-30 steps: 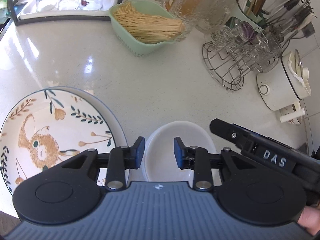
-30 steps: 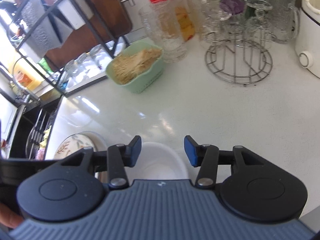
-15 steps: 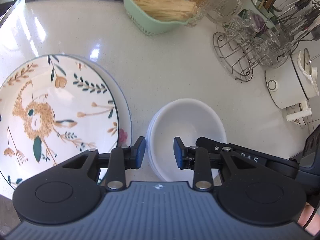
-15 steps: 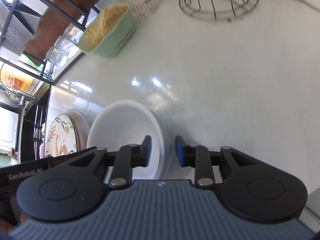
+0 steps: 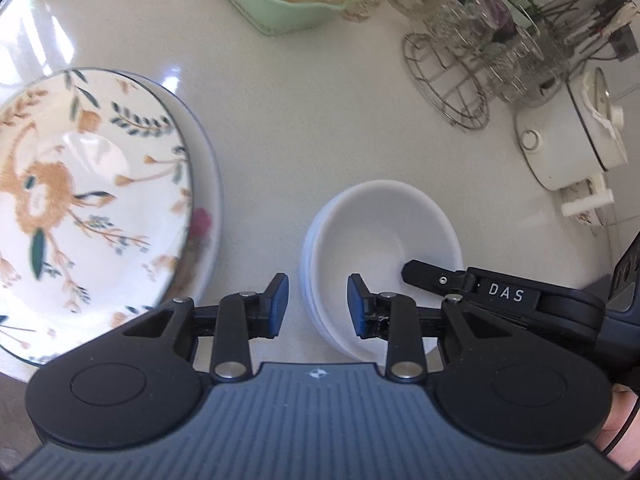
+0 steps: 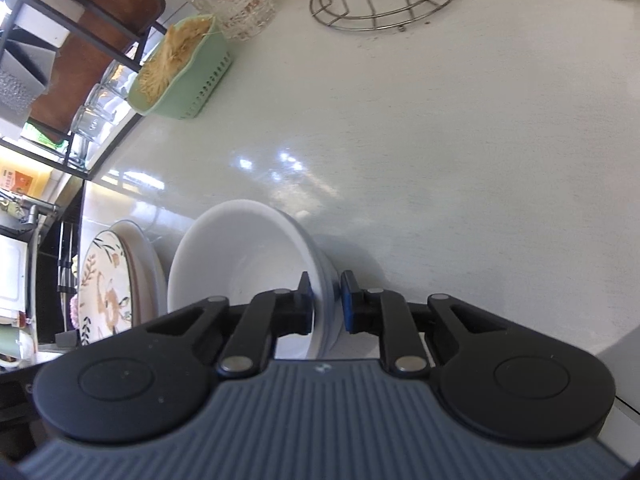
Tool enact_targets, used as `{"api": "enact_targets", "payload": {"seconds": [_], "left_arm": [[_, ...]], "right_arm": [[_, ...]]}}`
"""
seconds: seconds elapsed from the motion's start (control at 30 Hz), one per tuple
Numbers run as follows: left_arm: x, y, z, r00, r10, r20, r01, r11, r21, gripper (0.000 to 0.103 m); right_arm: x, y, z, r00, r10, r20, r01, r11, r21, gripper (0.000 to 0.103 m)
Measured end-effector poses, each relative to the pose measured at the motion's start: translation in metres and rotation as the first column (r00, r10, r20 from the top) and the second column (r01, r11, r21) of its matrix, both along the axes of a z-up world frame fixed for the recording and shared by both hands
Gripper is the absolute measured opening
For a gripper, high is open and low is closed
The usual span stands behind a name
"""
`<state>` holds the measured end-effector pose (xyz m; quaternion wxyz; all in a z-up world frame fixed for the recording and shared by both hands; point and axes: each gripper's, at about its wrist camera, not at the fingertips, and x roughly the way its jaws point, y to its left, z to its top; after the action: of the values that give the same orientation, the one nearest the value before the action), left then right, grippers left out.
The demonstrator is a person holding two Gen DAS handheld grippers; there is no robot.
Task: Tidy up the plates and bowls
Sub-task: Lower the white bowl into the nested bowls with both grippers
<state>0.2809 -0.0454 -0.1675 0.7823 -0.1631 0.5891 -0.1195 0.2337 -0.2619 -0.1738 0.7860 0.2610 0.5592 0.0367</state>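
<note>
A stack of white bowls point(image 5: 380, 240) stands on the pale counter, just right of a stack of plates topped by a plate painted with leaves and an animal point(image 5: 80, 200). My left gripper point(image 5: 316, 306) hangs over the bowls' left rim, one finger outside and one inside; its pads stand clear of the rim. My right gripper point(image 6: 326, 304) is closing on the right rim of the bowls point(image 6: 248, 256), one pad inside the wall and one outside, both against it. One of its fingers point(image 5: 436, 280) shows inside the bowl in the left wrist view. The plates point(image 6: 104, 292) lie left of the bowls.
A green basket of dry noodles point(image 5: 288, 4) and glass jars stand at the back. A wire rack of glasses point(image 5: 452, 80) and a white pot point(image 5: 568, 140) are at the right. A black shelf frame point(image 6: 80, 20) and a sink edge lie to the left.
Both grippers have come down toward the bowls. The right jaws have narrowed from wide apart onto the bowl rim. The left jaws kept the same gap.
</note>
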Motion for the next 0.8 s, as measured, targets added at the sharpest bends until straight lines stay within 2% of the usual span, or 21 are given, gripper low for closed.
{"api": "enact_targets", "payload": {"seconds": [0.23, 0.37, 0.4, 0.5, 0.73, 0.8], "left_arm": [[-0.001, -0.017, -0.023, 0.999, -0.016, -0.030, 0.016, 1.000, -0.005, 0.036], [-0.001, -0.016, -0.027, 1.000, -0.016, -0.017, 0.016, 1.000, 0.007, 0.022], [-0.001, -0.013, -0.029, 1.000, -0.008, -0.022, 0.008, 1.000, -0.001, 0.021], [-0.001, -0.008, -0.029, 1.000, 0.004, -0.022, -0.004, 1.000, -0.001, 0.021], [-0.002, -0.017, -0.026, 1.000, -0.007, -0.008, 0.007, 0.999, 0.044, 0.021], [-0.001, -0.019, -0.023, 1.000, -0.017, 0.010, 0.016, 0.998, 0.062, 0.021]], "right_arm": [[-0.013, -0.004, 0.000, 1.000, -0.016, -0.010, 0.016, 1.000, -0.010, 0.017], [-0.013, -0.005, -0.001, 1.000, -0.016, -0.009, 0.016, 1.000, -0.013, 0.017], [-0.013, -0.005, -0.002, 1.000, -0.017, -0.013, 0.017, 1.000, -0.005, 0.017], [-0.011, -0.003, -0.003, 1.000, -0.005, -0.011, 0.005, 1.000, 0.003, 0.017], [-0.012, 0.001, -0.004, 1.000, 0.013, 0.000, -0.013, 1.000, -0.009, 0.018], [-0.014, -0.001, -0.004, 1.000, 0.020, 0.007, -0.021, 1.000, 0.011, 0.019]]}}
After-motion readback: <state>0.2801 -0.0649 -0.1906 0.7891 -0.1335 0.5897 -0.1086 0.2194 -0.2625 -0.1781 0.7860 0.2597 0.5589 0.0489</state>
